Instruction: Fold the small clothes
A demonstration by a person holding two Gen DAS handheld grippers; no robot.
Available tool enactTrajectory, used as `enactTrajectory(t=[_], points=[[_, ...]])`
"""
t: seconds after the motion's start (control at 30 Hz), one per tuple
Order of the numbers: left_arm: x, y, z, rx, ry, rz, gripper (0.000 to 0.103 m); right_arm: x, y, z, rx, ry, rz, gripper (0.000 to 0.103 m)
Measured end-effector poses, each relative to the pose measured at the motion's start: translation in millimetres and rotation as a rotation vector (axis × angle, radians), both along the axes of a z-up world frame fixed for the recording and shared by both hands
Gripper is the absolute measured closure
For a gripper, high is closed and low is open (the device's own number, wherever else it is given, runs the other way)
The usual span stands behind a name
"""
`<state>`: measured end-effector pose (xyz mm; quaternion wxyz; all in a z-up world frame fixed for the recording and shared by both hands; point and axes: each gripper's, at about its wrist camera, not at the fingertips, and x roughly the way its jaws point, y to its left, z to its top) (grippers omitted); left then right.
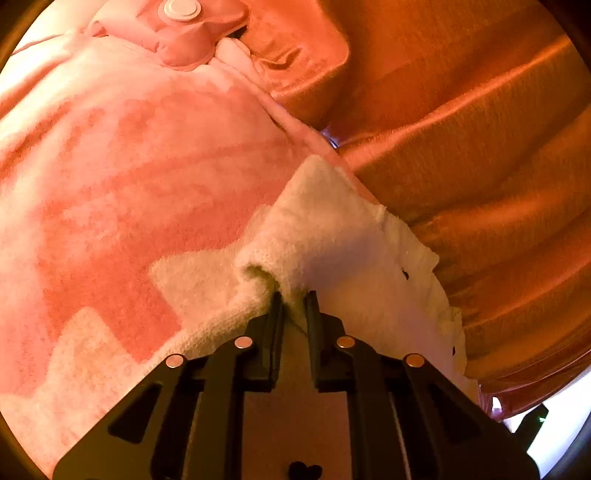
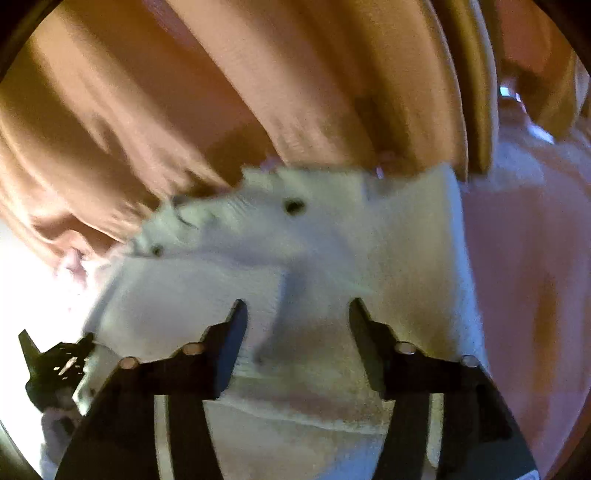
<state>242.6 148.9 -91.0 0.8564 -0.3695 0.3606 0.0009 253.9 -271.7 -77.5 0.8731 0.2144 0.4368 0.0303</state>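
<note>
left tool [image 1: 294,295]: pinched shut on a bunched fold of the cream knit garment [image 1: 343,243] | garment: fuzzy, small dark holes near its edge, lying on a pink blanket [image 1: 122,155] beside orange fabric [image 1: 480,129], long axis unclear | left view only: white button [image 1: 183,9] | right tool [image 2: 297,306]: jaws spread wide over the garment [image 2: 314,240], blurred

The left gripper [image 1: 294,297] is pinching a fold of the cloth [image 1: 332,240] between its nearly closed black fingers [image 1: 275,314], with fabric bunching at the tips. The right gripper [image 2: 297,314] is hovering with its fingers [image 2: 231,332] spread wide apart, gripping nothing, low over the cloth.
</note>
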Motion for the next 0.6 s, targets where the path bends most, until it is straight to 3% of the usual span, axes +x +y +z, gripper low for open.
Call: enactTrajectory(t=[0.07,0.13,0.2,0.23,0.27,0.37,0.43,0.47,0.53,0.6], points=[[-2.0,1.4,-2.3,-0.004,0.008,0.001,0.092,7.5,6.5,-13.9,0.046,0.03,0.016,0.045],[-3.4,2.5,-6.1,-0.01,0.014,0.001,0.092,11.0,18.8,-12.9,0.017,0.019,0.03,0.048],[-3.8,1.5,-4.8,-0.003,0.015,-0.002,0.092,19.1,35.2,-6.8,-0.009,0.017,0.103,0.089],[-4.0,1.4,-4.2,0.0,0.017,-0.005,0.092,22.9,40.4,-3.0,-0.023,0.022,0.116,0.093],[-3.7,1.8,-4.0,0.0,0.018,-0.007,0.092,23.6,42.3,4.6,-0.027,0.001,0.113,0.094],[-3.3,3.2,-5.1,-0.005,0.016,-0.019,0.09,7.2,30.8,51.5,0.002,-0.187,0.095,0.097],[-3.3,1.8,-6.1,0.01,0.014,-0.029,0.09,4.0,23.3,55.4,-0.026,-0.232,0.066,0.097],[-3.1,0.0,-6.1,0.023,0.012,-0.031,0.09,10.7,22.0,43.7,-0.068,-0.19,0.062,0.097],[-3.1,-1.8,-5.0,0.036,0.014,-0.031,0.09,36.3,23.6,-13.0,-0.103,0.037,0.098,0.097],[-3.2,-2.2,-4.1,0.038,0.018,-0.038,0.09,32.9,16.9,-15.7,-0.057,0.009,0.082,0.097]])
